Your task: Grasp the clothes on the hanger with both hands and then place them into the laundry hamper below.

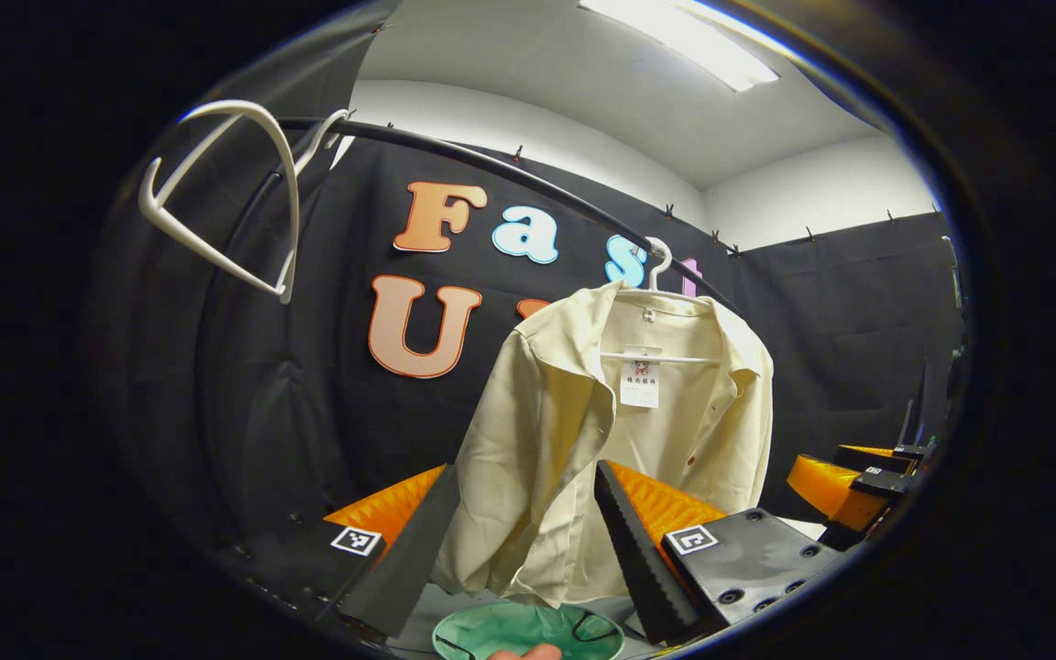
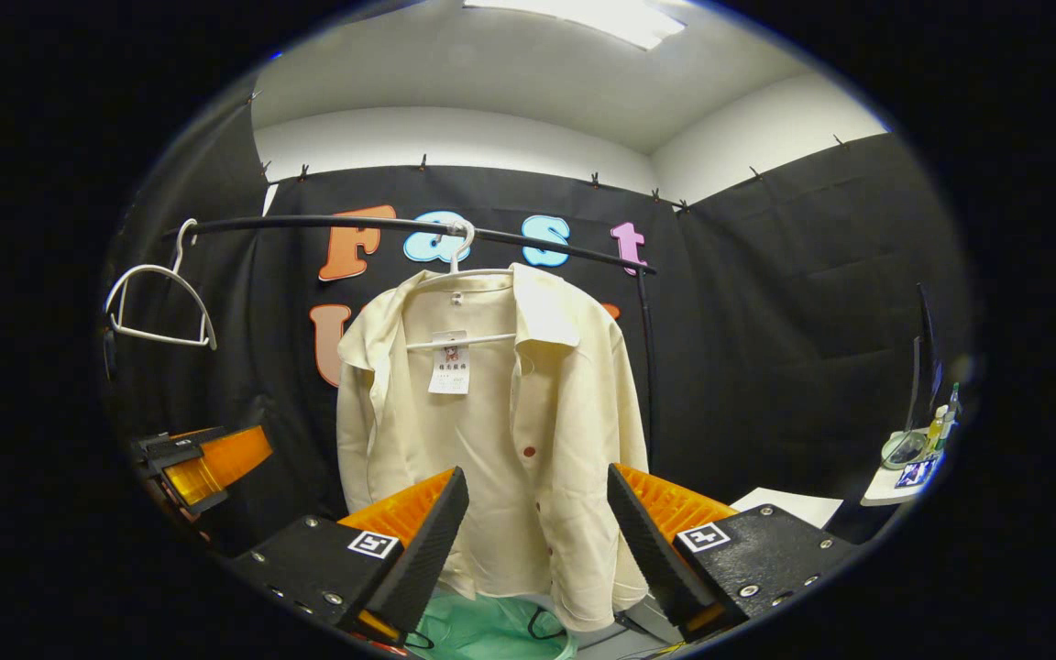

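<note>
1. Hanging from a white plastic hanger [image 2: 455,275] on a thin black rail [image 2: 381,223]: a cream shirt [image 2: 528,431], soft woven cloth, open down the front, collar folded out, small dark red buttons along the placket.
2. Dangling inside the collar: a white paper tag [image 2: 448,367] with small red and dark print, too small to read.
3. Swinging bare farther along the rail: a second white hanger [image 1: 225,192], curved and thin, tilted in the left gripper view.
4. Sitting below the shirt hem: a round pale green hamper [image 1: 528,632] with thin dark loop handles, its rim just under the cloth.
5. Standing wide open with nothing held: the left gripper [image 1: 528,541], its fingers [image 1: 633,550] wedge-shaped, black ridged rubber on the inner faces, orange ribbed plastic behind, black blocks with square black-and-white markers at the base.
6. Framing the lower half of the shirt between the two wedges in the left gripper view, cloth lying beyond the tips, contact impossible to tell.
7. Standing just as wide and gripping nothing: the right gripper [image 2: 537,536], same black and orange build, shirt hem hanging between and behind its fingers [image 2: 647,541].
8. Peeking in at the right edge of the left gripper view: the other gripper's orange and black body.
9. Resting far right in the right gripper view: a white bench [image 2: 885,490] carrying small bottles.
</note>
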